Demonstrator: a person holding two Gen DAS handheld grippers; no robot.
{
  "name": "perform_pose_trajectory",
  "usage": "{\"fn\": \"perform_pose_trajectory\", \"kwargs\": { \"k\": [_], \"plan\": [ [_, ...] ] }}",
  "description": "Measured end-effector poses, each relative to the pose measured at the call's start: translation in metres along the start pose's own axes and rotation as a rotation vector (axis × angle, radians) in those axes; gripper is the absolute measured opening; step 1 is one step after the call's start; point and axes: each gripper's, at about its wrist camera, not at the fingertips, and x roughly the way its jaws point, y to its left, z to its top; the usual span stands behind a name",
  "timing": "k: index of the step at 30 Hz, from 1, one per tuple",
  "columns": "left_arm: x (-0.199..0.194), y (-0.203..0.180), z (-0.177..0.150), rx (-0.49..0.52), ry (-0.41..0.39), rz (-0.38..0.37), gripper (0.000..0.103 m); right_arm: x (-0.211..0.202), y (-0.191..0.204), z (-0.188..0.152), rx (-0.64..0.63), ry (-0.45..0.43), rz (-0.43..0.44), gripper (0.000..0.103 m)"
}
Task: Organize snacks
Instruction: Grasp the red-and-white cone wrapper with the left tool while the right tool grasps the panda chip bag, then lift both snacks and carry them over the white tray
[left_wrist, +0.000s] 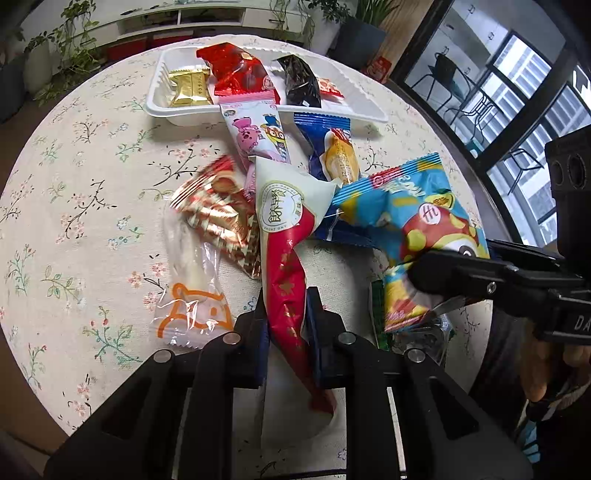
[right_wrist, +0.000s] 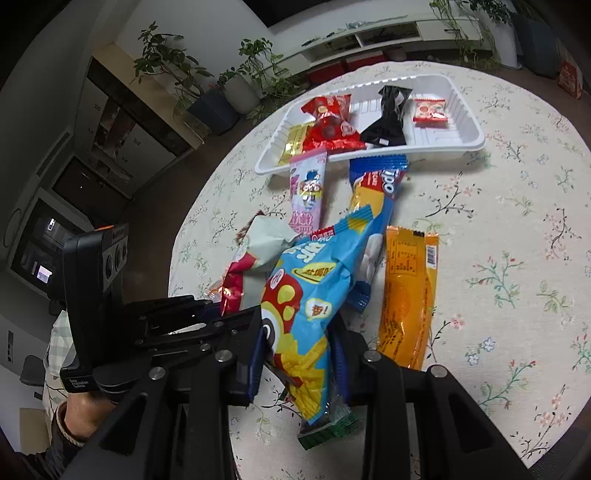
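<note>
Two grippers at work, each with its fingers clamped on a packet. Left gripper (left_wrist: 286, 317): fingers closed on the lower red end of a white-and-red packet (left_wrist: 286, 218), whose white upper part fans out above the pile. Right gripper (right_wrist: 299, 354): fingers pinched on the yellow lower part of a blue cartoon snack bag (right_wrist: 314, 291); the bag's top edge rises toward the middle of the pile. A green wrapper (right_wrist: 328, 430) shows just under the bag's bottom end.

Near, on the floral surface (left_wrist: 74, 184): a clear wrapper with orange print (left_wrist: 190, 288), left of the left gripper; beside it a red-gold checked packet (left_wrist: 221, 214). An orange packet (right_wrist: 408, 295) lies flat, just right of the blue bag.

Middle: a dark blue biscuit packet (left_wrist: 330, 158) and a pink cartoon packet (left_wrist: 258, 136), side by side, their far ends touching or overlapping the tray's near rim.

Far: white plastic tray (left_wrist: 159, 99) holding a gold candy (left_wrist: 190, 86), a red bag (left_wrist: 240, 70), a black wrapper (left_wrist: 301, 79) and a small red-white packet (right_wrist: 430, 110).
</note>
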Motion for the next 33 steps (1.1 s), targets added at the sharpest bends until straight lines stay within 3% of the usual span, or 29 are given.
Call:
{"fn": "perform_pose_trajectory", "kwargs": {
  "k": [14, 23, 33],
  "plan": [
    [-0.028, 0.011, -0.01, -0.083, -0.054, -0.114, 0.016, -0.02, -0.003, -0.006, 0.001, -0.046, 0.032, 0.033],
    [-0.058, 0.036, -0.002, -0.168, -0.122, -0.197, 0.016, -0.047, -0.033, -0.005, 0.063, -0.103, 0.015, 0.033],
    [-0.097, 0.071, 0.034, -0.196, -0.206, -0.19, 0.016, -0.097, -0.074, 0.025, 0.099, -0.223, -0.067, 0.033]
  ]
}}
